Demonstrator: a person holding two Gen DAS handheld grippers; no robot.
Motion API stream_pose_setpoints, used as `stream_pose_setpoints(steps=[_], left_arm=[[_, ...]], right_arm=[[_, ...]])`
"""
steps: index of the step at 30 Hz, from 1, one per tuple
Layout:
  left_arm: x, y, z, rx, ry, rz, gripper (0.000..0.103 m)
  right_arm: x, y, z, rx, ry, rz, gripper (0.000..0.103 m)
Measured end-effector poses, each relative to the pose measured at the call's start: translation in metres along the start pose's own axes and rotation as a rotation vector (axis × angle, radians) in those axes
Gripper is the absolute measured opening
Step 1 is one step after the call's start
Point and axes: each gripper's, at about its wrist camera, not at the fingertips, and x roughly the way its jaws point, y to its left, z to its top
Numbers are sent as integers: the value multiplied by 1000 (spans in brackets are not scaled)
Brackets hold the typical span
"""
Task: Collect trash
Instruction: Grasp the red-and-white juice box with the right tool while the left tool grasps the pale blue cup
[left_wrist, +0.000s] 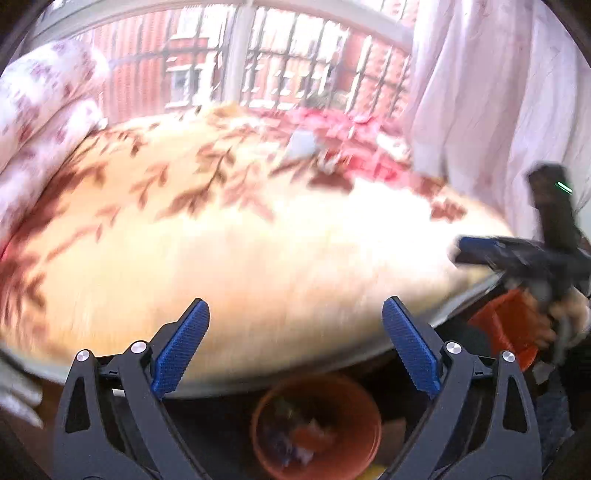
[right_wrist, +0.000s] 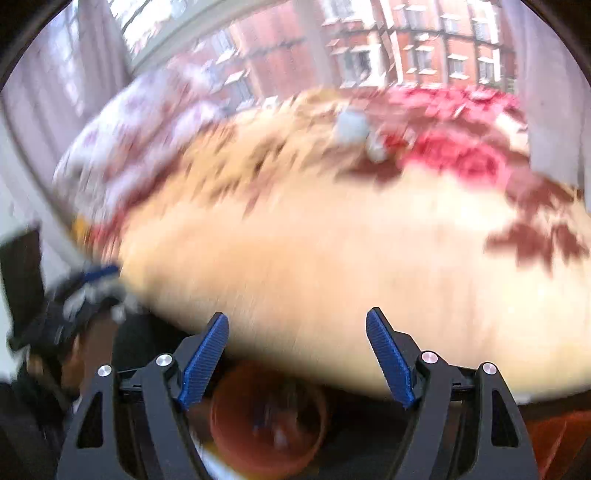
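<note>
Both views are motion-blurred. My left gripper (left_wrist: 295, 343) is open and empty above an orange bin (left_wrist: 316, 424) that holds some scraps. My right gripper (right_wrist: 297, 354) is open and empty above the same orange bin (right_wrist: 267, 421). A pale crumpled piece of trash (left_wrist: 303, 144) lies far back on the bed; it also shows in the right wrist view (right_wrist: 351, 125), with a smaller white scrap (right_wrist: 376, 147) beside it. The right gripper appears at the right edge of the left wrist view (left_wrist: 480, 251), and the left gripper at the left edge of the right wrist view (right_wrist: 99, 275).
A bed with a cream blanket with red leaf print (left_wrist: 258, 240) fills the middle. Floral pillows (left_wrist: 44, 110) lie at its left. A window (left_wrist: 258, 62) and a pale curtain (left_wrist: 498, 92) stand behind. A second orange object (left_wrist: 506, 328) sits low right.
</note>
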Motion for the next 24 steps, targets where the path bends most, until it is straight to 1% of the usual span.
stream_pose_setpoints(steps=[1, 2, 4, 5, 7, 8, 9, 10, 12, 13, 14, 15, 18, 21, 23, 24], left_arm=[[3, 3, 10, -8, -2, 6, 92], [11, 6, 19, -26, -6, 25, 92], [24, 9, 28, -56, -19, 31, 92], [26, 7, 29, -66, -23, 30, 92], [34, 12, 29, -84, -19, 34, 92], [34, 9, 31, -87, -12, 36, 92], [38, 11, 24, -86, -9, 37, 92], [40, 15, 21, -84, -6, 47, 92], [42, 24, 15, -77, -9, 79, 92], [43, 26, 14, -75, -9, 84, 92], [44, 30, 13, -74, -13, 89, 92], [45, 33, 14, -74, -17, 90, 92], [48, 40, 17, -84, -24, 83, 92], [54, 46, 18, -101, -16, 69, 92], [57, 48, 19, -106, -7, 67, 92], [57, 49, 19, -105, -6, 69, 92]], right_arm=[[11, -8, 18, 42, -18, 4, 75], [22, -21, 42, 120, -38, 26, 75], [46, -38, 75, 241, -58, 57, 74], [64, -51, 93, 300, -69, 38, 74], [96, -67, 127, 336, -55, -47, 62], [114, -77, 142, 365, -39, -78, 61], [125, -89, 151, 409, -26, -67, 58], [141, -105, 161, 507, -9, -31, 55], [160, -131, 167, 672, 15, 8, 53], [170, -144, 169, 775, 19, 44, 53], [178, -151, 171, 842, 23, 63, 54], [185, -157, 178, 882, 33, 60, 54], [207, -158, 197, 922, 68, 20, 60], [235, -160, 213, 938, 136, -78, 63], [250, -165, 213, 971, 159, -128, 54], [248, -164, 211, 982, 152, -157, 38]])
